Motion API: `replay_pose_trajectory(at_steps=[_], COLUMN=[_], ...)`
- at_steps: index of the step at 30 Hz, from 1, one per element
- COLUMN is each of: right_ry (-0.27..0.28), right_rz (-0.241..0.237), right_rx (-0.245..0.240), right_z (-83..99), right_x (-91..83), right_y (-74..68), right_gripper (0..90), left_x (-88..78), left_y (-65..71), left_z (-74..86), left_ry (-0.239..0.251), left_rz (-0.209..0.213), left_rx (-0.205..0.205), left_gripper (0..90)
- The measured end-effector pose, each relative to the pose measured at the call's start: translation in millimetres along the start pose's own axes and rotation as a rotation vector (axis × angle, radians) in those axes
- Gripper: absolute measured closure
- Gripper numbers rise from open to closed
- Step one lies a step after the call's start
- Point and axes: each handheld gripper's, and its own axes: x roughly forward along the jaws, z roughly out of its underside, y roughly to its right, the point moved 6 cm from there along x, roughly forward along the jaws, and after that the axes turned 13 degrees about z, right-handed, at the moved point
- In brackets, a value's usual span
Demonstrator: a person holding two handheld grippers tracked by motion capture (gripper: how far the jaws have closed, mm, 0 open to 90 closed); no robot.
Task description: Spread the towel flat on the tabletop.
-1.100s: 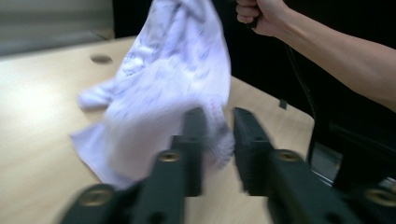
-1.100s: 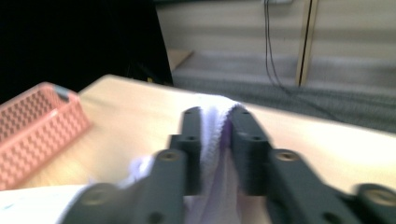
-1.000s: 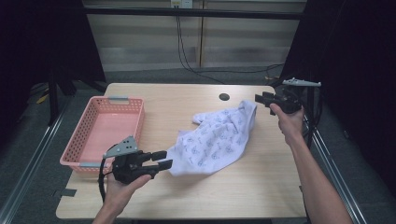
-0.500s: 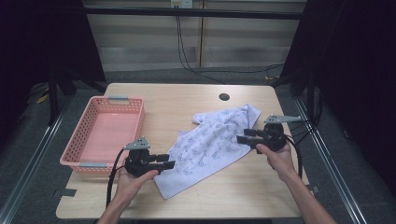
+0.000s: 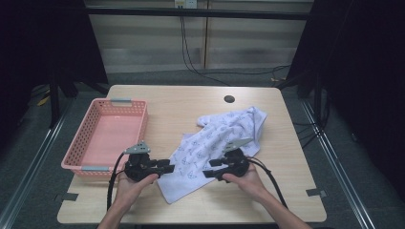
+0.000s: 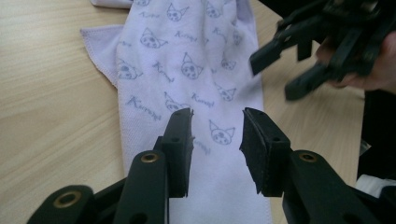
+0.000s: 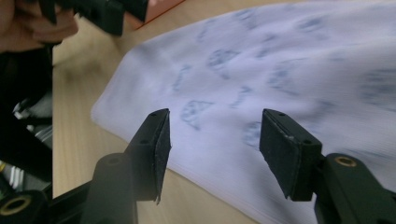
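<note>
Beside the pink basket [image 5: 107, 138] — cloth [image 5: 215, 143] unfolded; left tool [image 5: 165, 168] closing, right tool [image 5: 210, 170] opening — both ungripped.

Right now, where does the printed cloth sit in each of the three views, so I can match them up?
High view: the printed cloth lies right of centre on the table, running from the near edge toward the far right.
Left gripper view: it fills the centre, ahead of the left claw.
Right gripper view: it spreads across the right and top, beneath the right claw.
Shared landmark: the cloth's near corner, between both claws.
</note>
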Motion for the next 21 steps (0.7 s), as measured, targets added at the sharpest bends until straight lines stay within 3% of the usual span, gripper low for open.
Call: replay_pose_trajectory(at_steps=[3, 8, 12, 14, 16, 19, 21], right_ry=[-0.022, -0.073, -0.025, -0.008, -0.007, -0.028, -0.052], right_rz=[-0.032, -0.012, 0.046, 0.09, 0.114, 0.109, 0.092], right_rx=[-0.026, -0.099, -0.17, -0.215, -0.229, -0.204, -0.171], right_z=[0.4, 7.3, 13.8, 19.6, 25.1, 28.6, 30.6], right_x=[20.6, 40.5, 39.0, 34.6, 27.7, 20.5, 15.8], right_y=[-16.1, -29.7, -34.4, -38.0, -37.3, -30.1, -23.9], right_gripper=[41.2, 41.7, 45.0, 53.6, 66.6, 83.3, 87.4], left_x=[-0.9, -2.3, -3.3, -3.4, -2.8, -1.8, -2.0], left_y=[-0.4, 0.4, 0.2, 1.5, 2.6, 2.2, 2.0], left_z=[0.4, 0.4, -1.6, -2.0, -1.9, -1.4, -1.2], left_ry=[-0.001, 0.008, 0.021, 0.021, 0.02, 0.015, 0.013], left_rz=[-0.002, -0.004, -0.02, -0.017, -0.015, -0.019, -0.022], left_rx=[0.005, 0.004, 0.002, 0.006, 0.008, 0.004, 0.006], left_gripper=[61.9, 58.1, 55.8, 55.6, 55.4, 55.2, 55.2])
